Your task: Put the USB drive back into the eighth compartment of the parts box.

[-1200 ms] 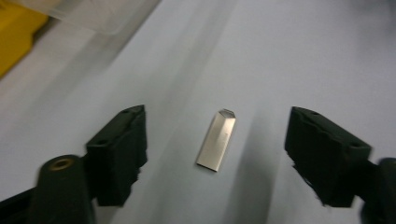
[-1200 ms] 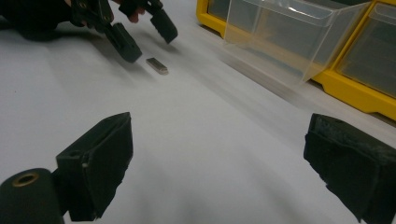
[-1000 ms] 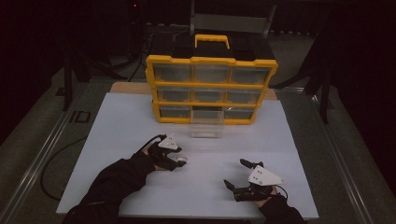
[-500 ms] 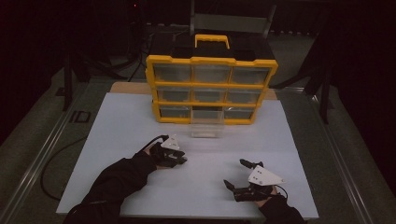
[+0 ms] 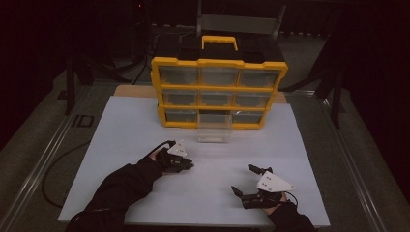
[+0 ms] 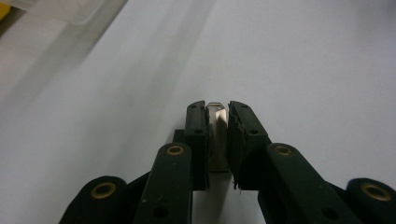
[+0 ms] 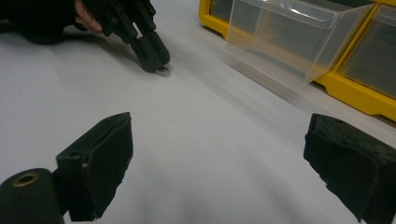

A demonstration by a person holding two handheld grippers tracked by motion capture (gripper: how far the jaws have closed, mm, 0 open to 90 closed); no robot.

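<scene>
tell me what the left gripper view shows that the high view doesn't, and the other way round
Left gripper view: a small metal piece pinched between the left gripper's jaws. High view: the yellow drawer cabinet with its black handle, the right gripper with jaws apart, both sleeves. Both: the white table top and the pulled-out clear drawer.

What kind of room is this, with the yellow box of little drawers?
Probably a workshop or lab set up for recording. A yellow organizer cabinet with clear drawers, one clear drawer pulled out, stands on a white table. A person works with a hand-held gripper in each hand, and the surroundings are dark.
</scene>
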